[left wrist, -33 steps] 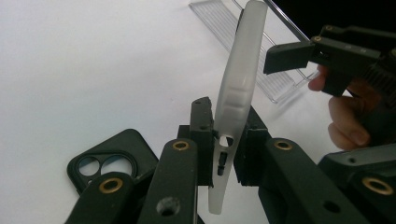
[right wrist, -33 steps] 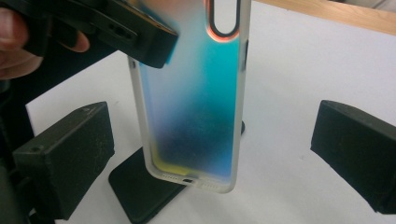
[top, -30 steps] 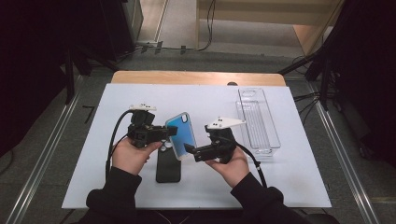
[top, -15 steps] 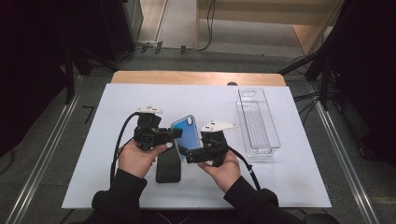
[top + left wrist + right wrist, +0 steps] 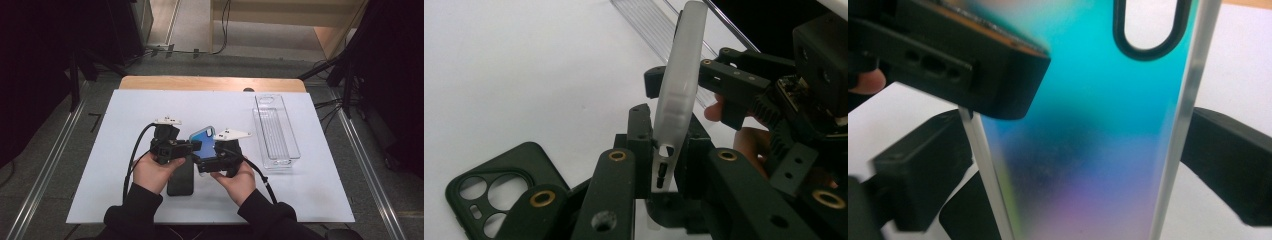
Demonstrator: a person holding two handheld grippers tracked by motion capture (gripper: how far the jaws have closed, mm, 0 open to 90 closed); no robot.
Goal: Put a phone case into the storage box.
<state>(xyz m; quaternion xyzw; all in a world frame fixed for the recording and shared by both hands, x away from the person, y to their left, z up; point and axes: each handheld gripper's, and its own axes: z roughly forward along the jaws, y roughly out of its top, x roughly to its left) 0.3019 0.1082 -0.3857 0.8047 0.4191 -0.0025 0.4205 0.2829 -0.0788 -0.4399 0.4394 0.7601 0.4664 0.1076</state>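
Since a second ago the two grippers have closed in on each other, and the blue case [image 5: 206,141] now sits lifted between them, tilted up off the mat [image 5: 125,115].

The white mat covers most of the table. The clear tray [image 5: 276,131] lies on it well to the right of the blue case. A black case [image 5: 181,178] lies flat on the mat just below and left of the blue case, camera holes showing in the left gripper view [image 5: 499,197].

The left gripper [image 5: 192,146] pinches the blue case's bottom edge; its jaws press both faces by the port holes [image 5: 663,167]. The right gripper [image 5: 200,162] clamps the blue case [image 5: 1088,130] across its width, one jaw on each long side.
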